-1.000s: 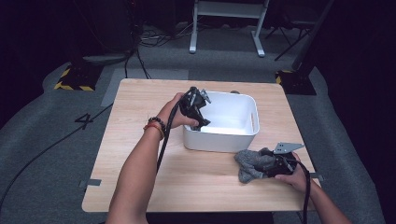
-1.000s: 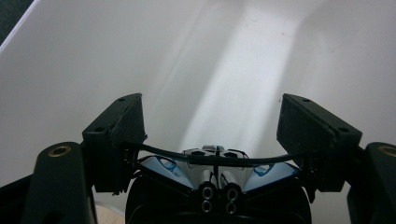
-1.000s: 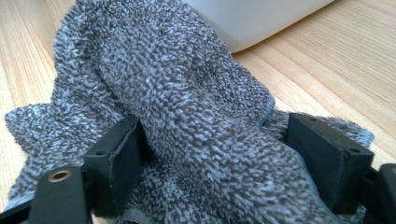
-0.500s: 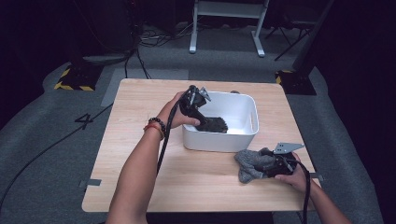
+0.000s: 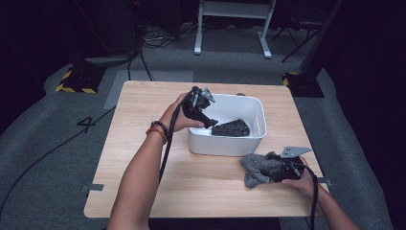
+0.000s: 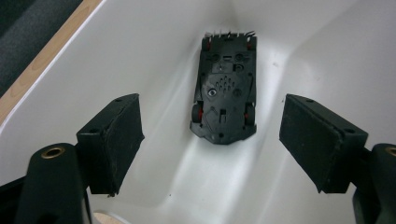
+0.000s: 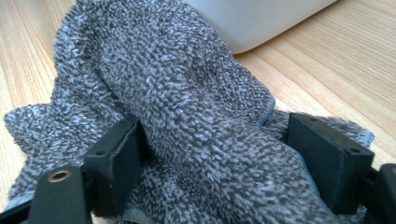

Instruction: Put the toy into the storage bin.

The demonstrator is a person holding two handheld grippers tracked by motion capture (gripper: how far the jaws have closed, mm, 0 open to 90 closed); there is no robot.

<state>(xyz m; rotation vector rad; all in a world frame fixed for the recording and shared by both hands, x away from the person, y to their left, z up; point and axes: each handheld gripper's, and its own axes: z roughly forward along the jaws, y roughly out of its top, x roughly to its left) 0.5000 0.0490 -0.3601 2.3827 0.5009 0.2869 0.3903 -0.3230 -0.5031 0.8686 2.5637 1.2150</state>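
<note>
A black toy car (image 6: 224, 88) lies upside down on the floor of the white bin (image 5: 253, 108), its underside and wheels facing up, near the bin's front wall. The left gripper (image 6: 210, 144) hangs over the bin's left rim, pointing down at the car; its jaws stand wide apart with nothing between the pads, the car well below them. In front of the bin, on the wooden table (image 5: 143, 120), a grey towel (image 7: 187, 116) lies bunched. The right gripper (image 7: 212, 158) rests low on the table with its jaws spread around a fold of the towel; whether the pads press on it cannot be told.
</note>
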